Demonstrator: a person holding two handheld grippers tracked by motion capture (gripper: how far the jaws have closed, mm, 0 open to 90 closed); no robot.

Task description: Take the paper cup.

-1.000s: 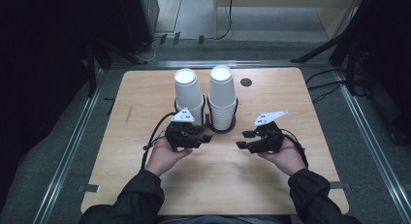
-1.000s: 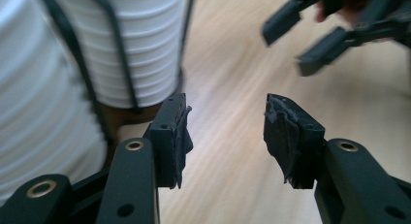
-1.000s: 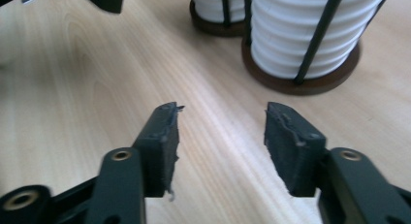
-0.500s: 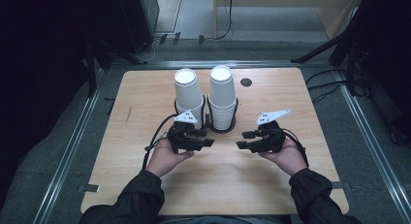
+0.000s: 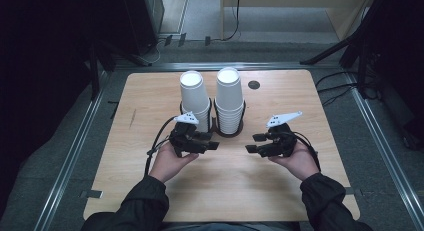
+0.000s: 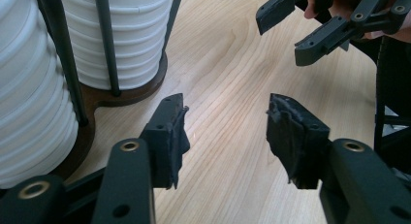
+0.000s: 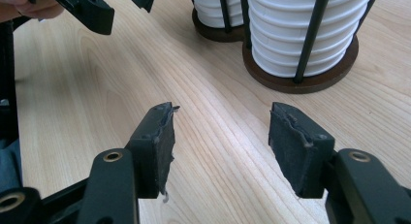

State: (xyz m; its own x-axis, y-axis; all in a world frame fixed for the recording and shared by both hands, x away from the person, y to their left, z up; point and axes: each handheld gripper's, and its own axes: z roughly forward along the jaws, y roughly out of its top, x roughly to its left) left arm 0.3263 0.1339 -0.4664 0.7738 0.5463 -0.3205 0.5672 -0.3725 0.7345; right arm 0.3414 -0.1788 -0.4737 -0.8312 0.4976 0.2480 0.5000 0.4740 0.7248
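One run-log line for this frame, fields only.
left gripper: open, empty | right gripper: open, empty, jaws just opening | cup stacks: in holder, untouched | table: both grippers facing each other near holder

The person wore dark sleeves [image 5: 142, 203]; each black gripper [image 5: 215, 146] bore brass-coloured rivets, worn pads [image 6: 177, 132], a trailing cable [image 5: 159, 136].

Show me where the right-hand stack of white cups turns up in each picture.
High view: right-hand stack, just above centre.
Left gripper view: top, left of centre, the farther stack.
Right gripper view: top right, the nearer stack.
Shared landmark: the dark wooden holder base under it.
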